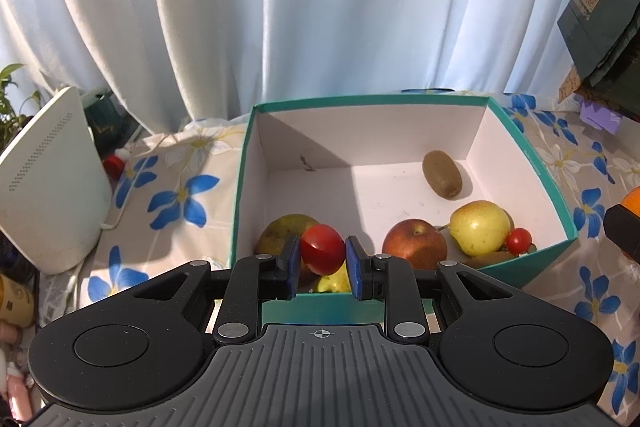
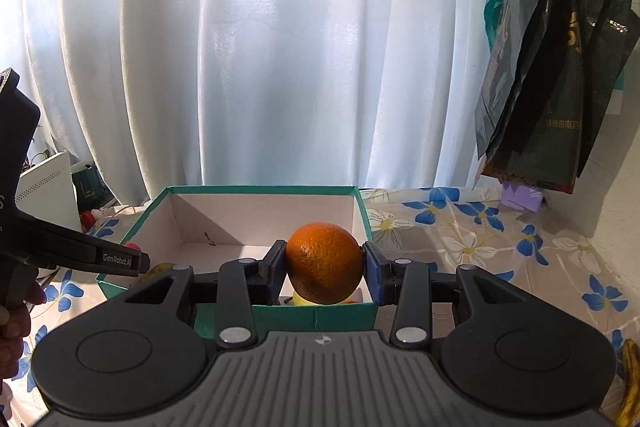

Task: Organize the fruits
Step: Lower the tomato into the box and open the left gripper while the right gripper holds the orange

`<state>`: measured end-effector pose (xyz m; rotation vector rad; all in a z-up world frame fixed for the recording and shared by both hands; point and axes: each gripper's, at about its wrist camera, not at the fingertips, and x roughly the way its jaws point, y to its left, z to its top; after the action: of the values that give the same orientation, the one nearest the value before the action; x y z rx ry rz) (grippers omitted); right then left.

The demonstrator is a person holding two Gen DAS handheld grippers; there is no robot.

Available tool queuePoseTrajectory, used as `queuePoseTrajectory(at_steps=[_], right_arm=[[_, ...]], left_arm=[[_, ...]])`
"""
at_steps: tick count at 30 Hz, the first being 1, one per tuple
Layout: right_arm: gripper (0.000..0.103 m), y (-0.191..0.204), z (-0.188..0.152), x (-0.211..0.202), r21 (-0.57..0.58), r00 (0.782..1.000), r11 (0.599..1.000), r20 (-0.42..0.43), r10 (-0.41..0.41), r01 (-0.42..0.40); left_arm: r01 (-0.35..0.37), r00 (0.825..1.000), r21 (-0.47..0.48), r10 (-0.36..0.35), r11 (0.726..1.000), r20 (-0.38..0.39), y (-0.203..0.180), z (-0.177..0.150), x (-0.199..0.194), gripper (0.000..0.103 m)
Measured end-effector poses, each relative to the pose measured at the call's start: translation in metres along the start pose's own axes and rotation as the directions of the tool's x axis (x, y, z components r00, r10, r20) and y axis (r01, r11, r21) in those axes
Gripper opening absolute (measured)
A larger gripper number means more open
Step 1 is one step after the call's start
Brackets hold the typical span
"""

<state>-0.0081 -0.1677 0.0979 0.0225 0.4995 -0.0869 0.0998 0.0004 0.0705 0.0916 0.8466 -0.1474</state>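
The left gripper pinches a glossy red tomato over the teal box; the right gripper clamps one pebbled orange; inside lie one kiwi, one apple

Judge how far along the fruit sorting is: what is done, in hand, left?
Done: kiwi, apple and pears lie in the teal box. In hand: left tongs grip a tomato, right tongs an orange. Left: a banana on the table.

Both my tongs are tilted downward right now. Left tongs are clamped on a cherry tomato, right tongs are squeezing an orange between the pads.
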Motion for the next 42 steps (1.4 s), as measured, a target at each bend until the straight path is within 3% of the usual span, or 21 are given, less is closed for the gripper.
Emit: queuePoseTrajectory(at_steps=[18, 42], right_arm=[[0.039, -0.004, -0.003, 0.041, 0.025, 0.999, 0.999, -0.032, 0.025, -0.024], [0.039, -0.010, -0.006, 0.059, 0.038, 0.997, 0.998, -0.058, 0.047, -0.045]], left_arm=[[-0.003, 0.999, -0.019, 0.002, 1.000, -0.038, 0.002, 0.005, 0.037, 0.027], [0.000, 0.998, -0.001, 0.000, 1.000, -0.068, -0.004, 0.000, 0.085, 0.027]])
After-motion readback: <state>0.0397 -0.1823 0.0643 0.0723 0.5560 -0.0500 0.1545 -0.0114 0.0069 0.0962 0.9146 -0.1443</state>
